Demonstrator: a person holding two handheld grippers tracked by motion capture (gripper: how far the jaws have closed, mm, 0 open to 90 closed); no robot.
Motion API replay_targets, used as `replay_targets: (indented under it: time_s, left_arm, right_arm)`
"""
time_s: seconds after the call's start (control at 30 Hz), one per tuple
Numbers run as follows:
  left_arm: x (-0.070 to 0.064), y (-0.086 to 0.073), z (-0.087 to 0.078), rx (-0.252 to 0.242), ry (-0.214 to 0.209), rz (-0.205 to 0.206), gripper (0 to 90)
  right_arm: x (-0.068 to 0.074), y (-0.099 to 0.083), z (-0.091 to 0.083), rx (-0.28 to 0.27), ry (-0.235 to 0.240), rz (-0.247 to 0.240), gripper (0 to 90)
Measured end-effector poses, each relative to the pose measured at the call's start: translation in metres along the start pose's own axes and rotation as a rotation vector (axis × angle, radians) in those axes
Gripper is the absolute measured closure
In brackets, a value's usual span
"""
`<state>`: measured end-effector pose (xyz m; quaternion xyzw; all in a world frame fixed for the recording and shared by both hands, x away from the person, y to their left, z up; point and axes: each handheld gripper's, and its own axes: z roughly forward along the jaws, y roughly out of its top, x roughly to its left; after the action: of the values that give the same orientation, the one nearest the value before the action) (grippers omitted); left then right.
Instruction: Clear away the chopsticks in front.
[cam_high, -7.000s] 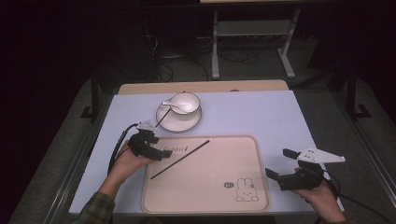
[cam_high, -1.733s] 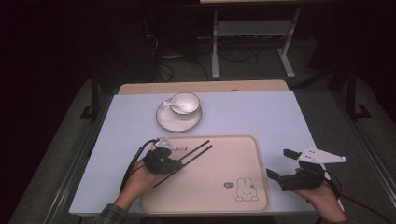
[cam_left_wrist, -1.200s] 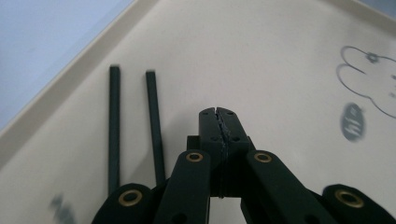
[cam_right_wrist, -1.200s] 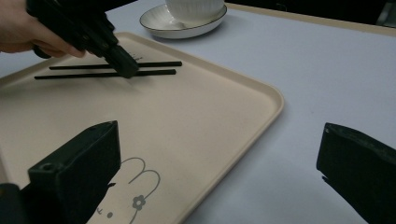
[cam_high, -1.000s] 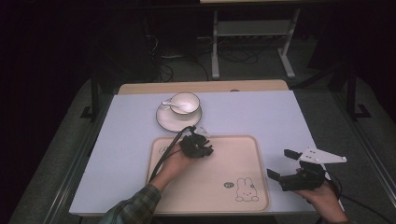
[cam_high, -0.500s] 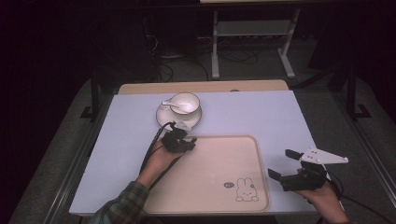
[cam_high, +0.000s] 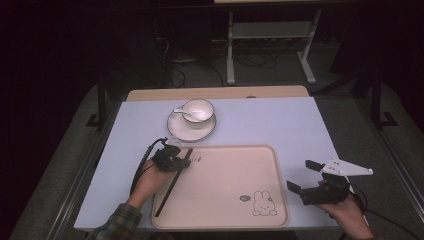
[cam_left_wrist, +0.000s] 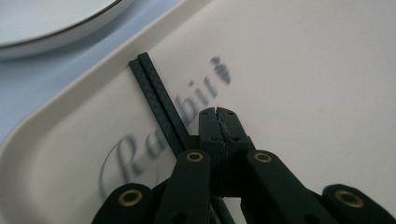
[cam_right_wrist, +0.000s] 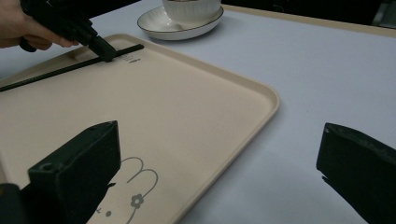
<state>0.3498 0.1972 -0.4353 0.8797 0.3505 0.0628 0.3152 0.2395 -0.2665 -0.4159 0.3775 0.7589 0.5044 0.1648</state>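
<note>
A pair of black chopsticks (cam_high: 172, 182) lies along the left side of the beige tray (cam_high: 235, 220), running from near its far-left corner toward the near-left edge. The left gripper (cam_high: 181, 161) sits at their far end, its jaws pressed together just beside the sticks (cam_left_wrist: 159, 100), next to the printed word "Rabbit" (cam_left_wrist: 187, 105); whether it grips them I cannot tell. Beyond the tray's far edge, a white cup (cam_high: 196, 111) with a spoon (cam_high: 181, 112) stands on a saucer (cam_high: 175, 131). The right gripper (cam_high: 304, 176) hovers at the tray's near-right corner over the pale blue table (cam_high: 280, 122), jaws spread wide, by the rabbit drawing (cam_high: 262, 204).
</note>
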Motion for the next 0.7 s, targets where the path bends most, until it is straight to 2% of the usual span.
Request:
replay_targets:
  time_s: [0.17, 0.4, 0.5, 0.63, 0.7]
  left_arm:
    - [0.009, -0.018, -0.016, 0.0, 0.019, -0.042, 89.4]
    - [0.016, -0.033, -0.028, -0.003, 0.037, -0.074, 89.4]
    - [0.016, -0.033, -0.028, -0.006, 0.033, -0.078, 89.4]
    - [0.015, -0.033, -0.028, -0.002, 0.04, -0.063, 88.2]
    - [0.014, -0.033, -0.031, -0.02, 0.044, -0.054, 85.5]
  right_arm:
    - [0.001, 0.0, 0.0, 0.001, 0.001, 0.002, 0.0]
    - [0.001, 0.0, 0.001, 0.002, 0.002, -0.002, 0.0]
    - [0.001, 0.0, 0.001, 0.001, 0.003, -0.003, 0.0]
    - [0.001, 0.0, 0.001, 0.002, 0.003, -0.002, 0.0]
    - [0.001, 0.0, 0.001, 0.001, 0.003, -0.003, 0.0]
